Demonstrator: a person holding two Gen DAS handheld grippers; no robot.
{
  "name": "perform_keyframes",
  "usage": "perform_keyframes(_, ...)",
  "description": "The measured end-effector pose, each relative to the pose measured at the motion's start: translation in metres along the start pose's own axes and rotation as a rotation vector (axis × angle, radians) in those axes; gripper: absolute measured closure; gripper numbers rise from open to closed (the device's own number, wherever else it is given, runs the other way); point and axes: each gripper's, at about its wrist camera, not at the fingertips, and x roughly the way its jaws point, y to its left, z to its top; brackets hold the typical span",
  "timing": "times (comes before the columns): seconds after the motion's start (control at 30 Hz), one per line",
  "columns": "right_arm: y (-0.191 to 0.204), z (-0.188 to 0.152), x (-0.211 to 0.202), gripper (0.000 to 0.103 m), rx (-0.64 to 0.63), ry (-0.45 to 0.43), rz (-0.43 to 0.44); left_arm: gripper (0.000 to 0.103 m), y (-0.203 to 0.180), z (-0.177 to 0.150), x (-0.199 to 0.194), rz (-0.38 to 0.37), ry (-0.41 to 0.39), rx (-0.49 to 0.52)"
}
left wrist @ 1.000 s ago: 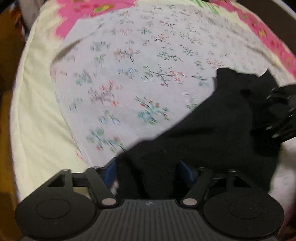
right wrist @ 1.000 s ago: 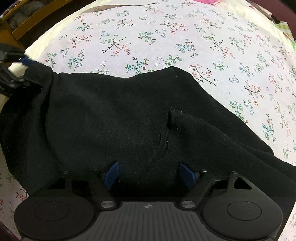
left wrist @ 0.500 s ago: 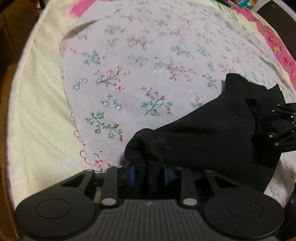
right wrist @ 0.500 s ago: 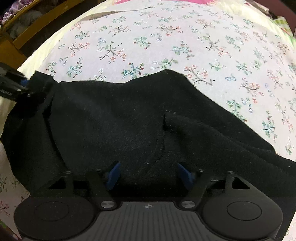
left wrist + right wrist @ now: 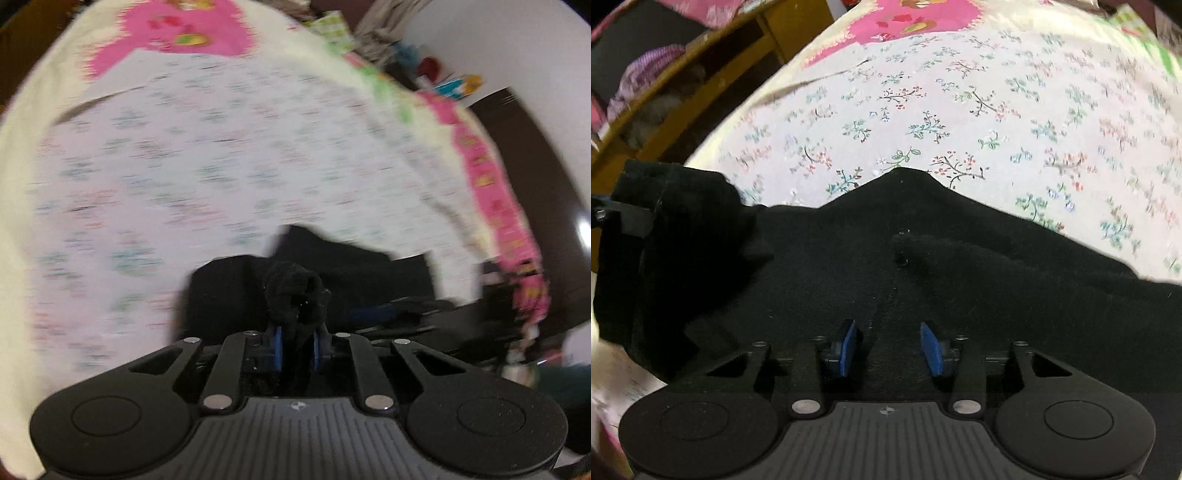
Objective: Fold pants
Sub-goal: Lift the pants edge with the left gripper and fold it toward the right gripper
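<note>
The black pants [image 5: 923,273] lie spread across a floral bedsheet [image 5: 960,110]. My left gripper [image 5: 297,349] is shut on a bunched edge of the pants [image 5: 295,291] and holds it lifted; the view is blurred. My right gripper [image 5: 890,349] is open, its blue pads [image 5: 846,350] resting on or just above the middle of the pants, with nothing pinched. The left gripper shows at the far left of the right wrist view [image 5: 620,216], where the cloth is gathered up.
The sheet lies on a cream bed cover with a pink patterned border [image 5: 495,206]. A wooden shelf with clothes [image 5: 665,85] stands beyond the bed's left edge. Clutter and a dark door [image 5: 535,122] are at the far right.
My left gripper closed on the pants edge and has swung it up and to the right, over the rest of the pants. My right gripper stayed open on the cloth and narrowed slightly.
</note>
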Motion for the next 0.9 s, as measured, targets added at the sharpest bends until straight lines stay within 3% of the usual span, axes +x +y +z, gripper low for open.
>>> perform_keyframes(0.13, -0.010, -0.001, -0.015, 0.077, 0.077, -0.035, 0.177, 0.080, -0.039, 0.008, 0.031, -0.115, 0.006, -0.049)
perform_keyframes(0.23, -0.024, -0.005, -0.032, 0.079, 0.120, -0.069, 0.286, 0.080, -0.068, 0.012, 0.058, -0.140, 0.027, -0.039)
perform_keyframes(0.4, -0.083, -0.019, -0.059, 0.082, 0.305, -0.125, 0.405, 0.080, -0.109, 0.024, 0.092, -0.191, 0.037, -0.045)
perform_keyframes(0.53, -0.121, -0.024, -0.081, 0.085, 0.364, -0.183, 0.407, 0.080, -0.146, 0.034, 0.121, -0.237, 0.046, -0.033)
perform_keyframes(0.8, -0.184, -0.031, -0.097, 0.085, 0.409, -0.232, 0.290, 0.080, -0.186, 0.039, 0.185, -0.257, 0.021, -0.061)
perform_keyframes(0.9, -0.198, -0.029, -0.097, 0.084, 0.396, -0.250, 0.214, 0.079, -0.190, 0.036, 0.208, -0.211, 0.016, -0.085)
